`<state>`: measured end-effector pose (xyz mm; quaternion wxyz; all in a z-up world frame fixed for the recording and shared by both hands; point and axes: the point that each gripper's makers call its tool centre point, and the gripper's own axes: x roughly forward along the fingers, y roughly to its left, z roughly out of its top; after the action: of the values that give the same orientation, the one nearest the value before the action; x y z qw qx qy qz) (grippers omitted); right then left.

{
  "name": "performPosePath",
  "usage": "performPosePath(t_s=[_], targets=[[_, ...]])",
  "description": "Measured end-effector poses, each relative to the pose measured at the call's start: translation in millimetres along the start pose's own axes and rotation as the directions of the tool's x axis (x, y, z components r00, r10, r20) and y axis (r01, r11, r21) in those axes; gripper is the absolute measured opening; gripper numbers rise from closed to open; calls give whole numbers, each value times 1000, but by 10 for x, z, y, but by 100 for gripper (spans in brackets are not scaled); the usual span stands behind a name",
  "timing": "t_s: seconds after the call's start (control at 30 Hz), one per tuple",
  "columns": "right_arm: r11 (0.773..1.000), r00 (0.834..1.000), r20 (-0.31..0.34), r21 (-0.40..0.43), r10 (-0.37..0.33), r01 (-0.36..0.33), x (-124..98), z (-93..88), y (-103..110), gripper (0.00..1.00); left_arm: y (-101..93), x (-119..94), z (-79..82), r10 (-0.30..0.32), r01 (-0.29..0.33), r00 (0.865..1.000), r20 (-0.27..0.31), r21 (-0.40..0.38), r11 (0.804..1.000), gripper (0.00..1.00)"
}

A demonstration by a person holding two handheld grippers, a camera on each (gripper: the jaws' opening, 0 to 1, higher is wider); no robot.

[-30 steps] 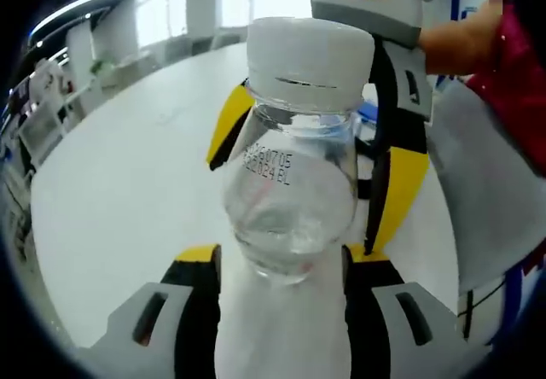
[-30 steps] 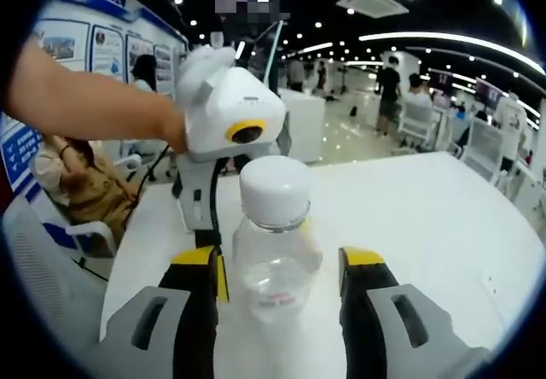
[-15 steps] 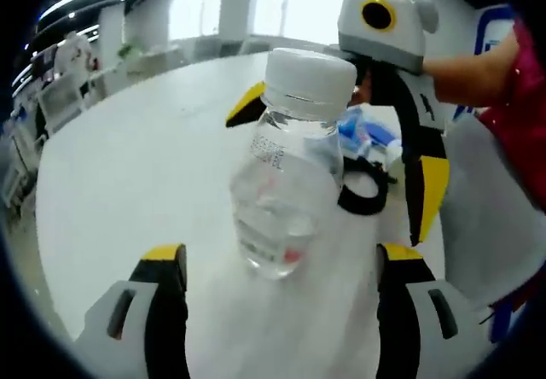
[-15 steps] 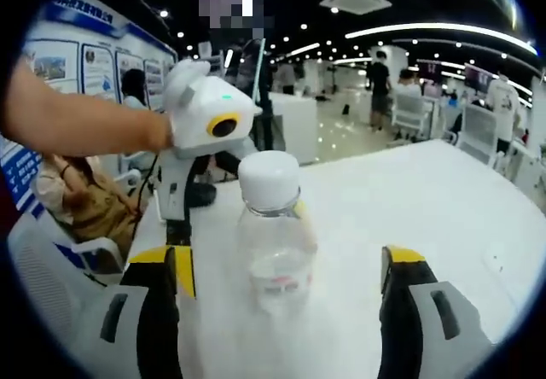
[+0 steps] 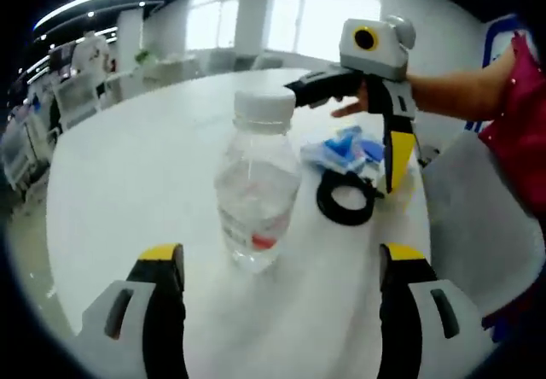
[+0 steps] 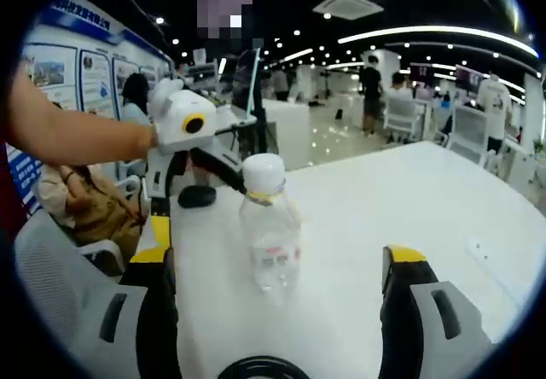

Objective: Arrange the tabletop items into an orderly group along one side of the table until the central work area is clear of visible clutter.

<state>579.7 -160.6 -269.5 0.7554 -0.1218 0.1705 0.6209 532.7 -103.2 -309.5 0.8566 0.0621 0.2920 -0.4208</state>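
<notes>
Two grippers face each other across a white bench (image 5: 128,183), with one clear plastic bottle (image 5: 256,191) standing upright between them. On the left, the left gripper (image 5: 277,264) holds its yellow-tipped fingers (image 5: 162,264) wide apart, touching nothing. On the right, the right gripper (image 6: 277,264) is likewise spread and empty. One black ring (image 5: 345,204) and one blue packet (image 5: 345,148) lie beyond the bottle. Closing squarely on the bottle's middle would likely keep it from tipping.
</notes>
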Motion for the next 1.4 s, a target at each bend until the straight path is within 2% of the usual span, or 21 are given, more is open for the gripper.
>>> performPosePath(t_s=[0.13, 0.27, 0.5, 0.63, 0.73, 1.0, 1.4], targets=[[1000, 1000, 4, 11, -18, 18, -155, -41, -23, 99, -80, -78, -5, 19, -18, 999, 38, -30, 999, 91], [999, 999, 7, 8, -32, 31, -316, -80, -10, 99, -192, -138, -31, 26, -24, 998, 49, -41, 999, 91], [998, 998, 11, 3, -56, 56, -632, -160, 10, 99, -421, -219, 17, 37, -30, 994, 103, -65, 997, 90], [997, 997, 12, 7, -78, 78, -814, -232, 3, 99, -557, -262, 53, 47, -30, 986, 158, -111, 993, 90], [995, 995, 13, 10, -95, 95, -978, -279, 1, 99, -680, -271, 64, 51, -31, 984, 169, -116, 993, 89], [992, 991, 15, -1, -130, 130, -1438, -395, 59, 99, -1046, -231, 238, 22, -3, 980, 197, -95, 995, 87], [991, 991, -35, -50, -128, 127, -1955, -679, 371, 97, -1669, 70, 543, -66, 78, 972, 225, -43, 996, 85]])
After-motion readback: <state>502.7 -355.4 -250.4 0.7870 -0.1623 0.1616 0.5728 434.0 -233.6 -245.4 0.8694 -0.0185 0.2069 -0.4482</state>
